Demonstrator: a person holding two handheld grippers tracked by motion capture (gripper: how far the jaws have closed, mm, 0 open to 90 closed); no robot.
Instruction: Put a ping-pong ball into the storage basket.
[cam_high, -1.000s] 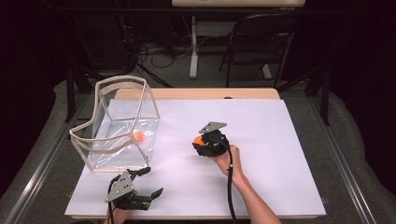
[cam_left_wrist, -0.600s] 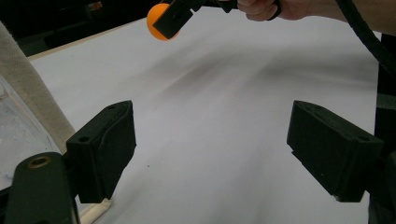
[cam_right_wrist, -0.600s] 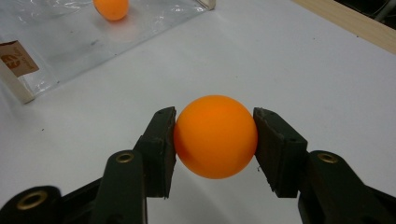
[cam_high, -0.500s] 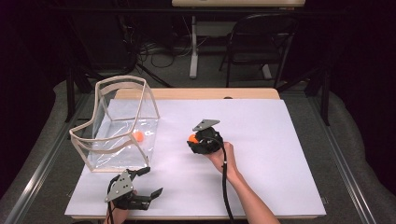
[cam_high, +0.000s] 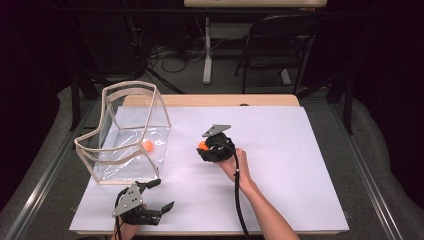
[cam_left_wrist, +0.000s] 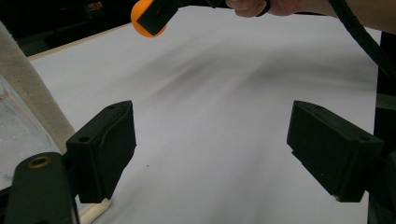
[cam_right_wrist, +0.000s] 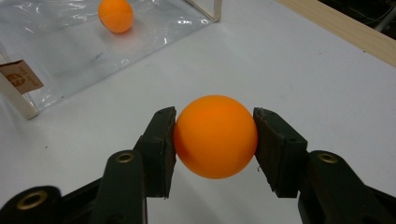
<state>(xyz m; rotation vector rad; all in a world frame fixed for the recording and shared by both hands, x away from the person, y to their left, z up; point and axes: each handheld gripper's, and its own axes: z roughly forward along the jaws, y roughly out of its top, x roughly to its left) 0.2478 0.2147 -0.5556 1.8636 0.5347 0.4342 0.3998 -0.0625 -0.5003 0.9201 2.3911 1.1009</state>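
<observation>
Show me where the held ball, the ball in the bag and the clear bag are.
held ball (cam_right_wrist: 215, 136): right gripper view, centre of the ball between the fingers.
ball in the bag (cam_right_wrist: 116, 15): right gripper view, middle of the ball.
clear bag (cam_high: 131, 85): high view, top rim.

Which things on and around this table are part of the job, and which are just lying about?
In the job:
- orange ball in the right gripper
- clear bag
- second orange ball inside the bag

Lying about:
- folding chair
- floor cables
- idle left gripper
</observation>
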